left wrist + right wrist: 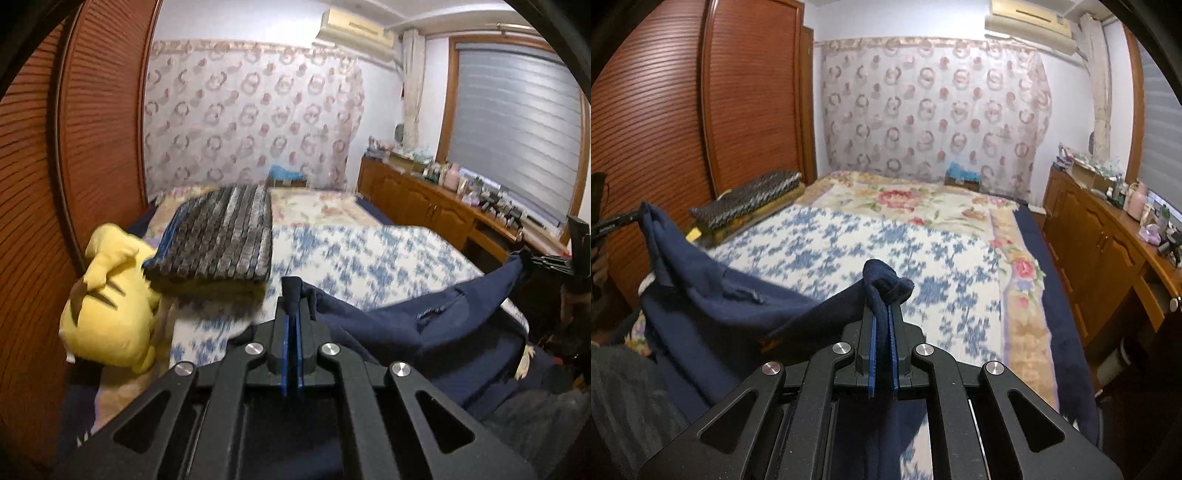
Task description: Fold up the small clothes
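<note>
Nearest in the left wrist view, the left gripper point(293, 295) has its jaws clenched on a corner of the navy garment point(388, 325), a tuft of cloth poking out past the tips. In the right wrist view the right gripper point(882, 299) is likewise clamped on a bunched corner of the same garment point(713, 295). The cloth spans between the two, sagging in the middle and hanging over the near end of the bed point(886, 243), not yet laid flat. Blur makes it hard to tell which edge of the garment each corner belongs to; it may be the hem or the shoulders.

To do this step well, I would hold both corners level and pull them gently apart until the held edge is taut. Then lower the garment onto the open blue-flowered stretch of bed so it lands smooth, loose end first. The grips should not let go until the cloth lies flat.

Further off, a striped cushion point(218, 236) and a yellow plush point(110, 302) sit at the left side of the bed. Keep the garment clear of them. Beyond are the patterned curtain point(934, 110) and a wooden sideboard point(1100, 236).
</note>
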Tool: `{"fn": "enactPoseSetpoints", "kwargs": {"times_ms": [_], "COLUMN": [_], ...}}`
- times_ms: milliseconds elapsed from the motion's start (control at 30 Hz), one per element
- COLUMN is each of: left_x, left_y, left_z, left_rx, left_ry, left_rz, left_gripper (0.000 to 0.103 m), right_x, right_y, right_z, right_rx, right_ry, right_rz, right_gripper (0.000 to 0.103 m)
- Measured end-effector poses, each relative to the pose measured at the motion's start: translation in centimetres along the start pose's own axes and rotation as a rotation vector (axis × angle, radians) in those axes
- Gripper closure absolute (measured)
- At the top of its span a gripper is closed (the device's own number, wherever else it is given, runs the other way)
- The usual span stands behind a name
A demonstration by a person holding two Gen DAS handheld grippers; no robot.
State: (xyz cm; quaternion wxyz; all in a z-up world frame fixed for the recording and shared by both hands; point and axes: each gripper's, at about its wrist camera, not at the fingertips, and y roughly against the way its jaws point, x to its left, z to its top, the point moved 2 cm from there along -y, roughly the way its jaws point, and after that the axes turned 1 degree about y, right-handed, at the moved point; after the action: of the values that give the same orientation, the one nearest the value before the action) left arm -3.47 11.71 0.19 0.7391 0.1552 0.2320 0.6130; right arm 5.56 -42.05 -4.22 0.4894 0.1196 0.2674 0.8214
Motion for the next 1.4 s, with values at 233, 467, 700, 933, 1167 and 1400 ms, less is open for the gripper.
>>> {"fn": "enactPoseSetpoints", "kwargs": {"times_ms": [233, 467, 700, 933, 1167, 1400], "left_x": [0.9, 2.4, 2.7, 3.0, 2.8, 3.5], "left_y": [-0.3, -0.8, -5.6, -10.6, -13.2, -13.8], "left_z": [-1.7, -1.1, -0.4, -0.9, -2.2, -3.1], "left_rx": [0.067, 0.064, 0.125, 0.216, 0.306, 0.344], "left_ry": [-0.014, -0.001, -0.031, -0.040, -0.064, -0.048], "left_rz": [0.024, 0.024, 0.032, 0.034, 0.043, 0.048], "left_gripper": [0.083, 0.054, 0.053, 0.053, 0.053, 0.052], "right_x": [0.2, -1.6, -2.8, -4.2, -4.3, -4.3], "right_y": [-1.9, -1.7, -3.5, -8.3, -11.5, -12.3], "right_z": [-4.2, -3.5, -1.9, -2.2, -3.4, -4.3], "right_rx": [0.157, 0.131, 0.108, 0.159, 0.209, 0.240], "right_ry": [-0.012, -0.030, -0.020, -0.056, -0.076, -0.082], "right_rz": [0.009, -0.040, -0.074, -0.054, -0.013, 0.001], "right_gripper": [0.100, 0.071, 0.060, 0.058, 0.058, 0.051]}}
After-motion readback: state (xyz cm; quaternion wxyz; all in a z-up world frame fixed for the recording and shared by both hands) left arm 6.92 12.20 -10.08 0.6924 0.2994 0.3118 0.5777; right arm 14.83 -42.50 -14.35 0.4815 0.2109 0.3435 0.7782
